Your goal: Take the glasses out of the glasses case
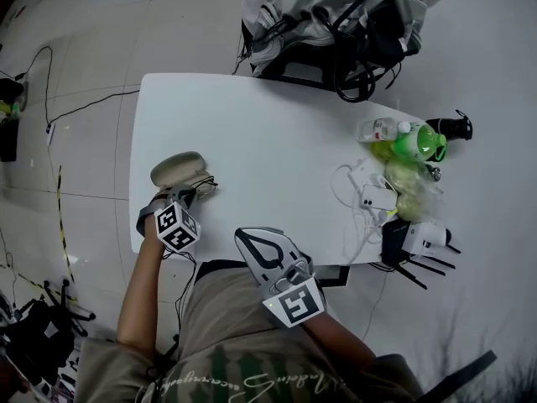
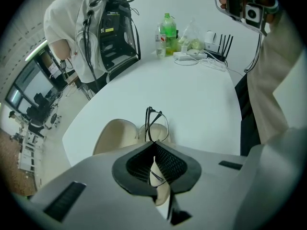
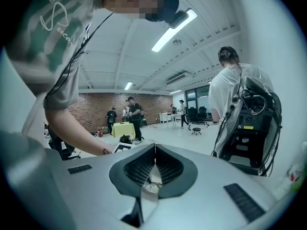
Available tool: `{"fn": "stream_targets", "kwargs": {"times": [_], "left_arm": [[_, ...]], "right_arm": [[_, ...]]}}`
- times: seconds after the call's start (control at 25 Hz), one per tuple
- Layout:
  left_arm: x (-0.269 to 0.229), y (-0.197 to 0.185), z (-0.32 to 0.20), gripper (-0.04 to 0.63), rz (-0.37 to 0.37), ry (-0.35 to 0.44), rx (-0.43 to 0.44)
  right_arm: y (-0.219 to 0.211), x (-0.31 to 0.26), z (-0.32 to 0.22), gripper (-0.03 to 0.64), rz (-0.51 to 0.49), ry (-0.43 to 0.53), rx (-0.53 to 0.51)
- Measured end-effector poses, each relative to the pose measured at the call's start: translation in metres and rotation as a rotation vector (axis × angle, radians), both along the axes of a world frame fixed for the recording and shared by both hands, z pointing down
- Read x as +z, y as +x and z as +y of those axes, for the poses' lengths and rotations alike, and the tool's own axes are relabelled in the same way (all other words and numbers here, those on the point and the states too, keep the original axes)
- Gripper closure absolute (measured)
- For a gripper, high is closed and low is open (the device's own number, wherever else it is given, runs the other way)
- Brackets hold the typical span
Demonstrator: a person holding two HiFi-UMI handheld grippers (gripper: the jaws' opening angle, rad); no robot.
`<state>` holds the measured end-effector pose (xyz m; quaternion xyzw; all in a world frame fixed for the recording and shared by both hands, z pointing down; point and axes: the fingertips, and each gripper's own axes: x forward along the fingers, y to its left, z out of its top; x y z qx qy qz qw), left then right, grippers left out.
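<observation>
hold the right gripper (image 3: pixel 154 150), jaws closed on nothing, well to the right of the glasses case (image 2: pixel 117 135), out of the way. lift slow and straight with the left gripper (image 2: pixel 153 143), clamped on the glasses (image 2: pixel 156 126), to clear the case without dragging it. thin dark wire rims, clear lenses, standing upright just over the open beige case.

One tabletop (image 1: pixel 268 141), one glasses case (image 1: pixel 178 169), one pair of glasses (image 2: pixel 157 126), one white router (image 1: pixel 424 240). Two bottles: a green bottle (image 1: pixel 419 141) and a clear bottle (image 1: pixel 379 129). Two grippers: left gripper (image 1: pixel 195 190), right gripper (image 1: pixel 243 237).
</observation>
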<state>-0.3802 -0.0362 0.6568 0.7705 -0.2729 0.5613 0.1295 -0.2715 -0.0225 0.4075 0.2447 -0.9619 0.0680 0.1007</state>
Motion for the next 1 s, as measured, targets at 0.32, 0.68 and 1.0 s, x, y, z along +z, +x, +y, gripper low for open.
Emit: {"fn": "stream_targets", "kwargs": {"times": [0.32,0.68,1.0], "left_arm": [[-0.009,0.014,-0.007,0.578,-0.049,0.042,0.089],[-0.019,0.031,-0.012,0.578,-0.024,0.066,0.106],[-0.024,0.05,-0.007,0.578,0.007,0.05,0.112]], "right_arm": [[0.017,-0.003,-0.001,0.604,0.002,0.013,0.054],[0.043,-0.001,0.002,0.604,-0.039,0.049,0.152],[0.06,0.013,0.016,0.604,0.001,0.042,0.152]]}}
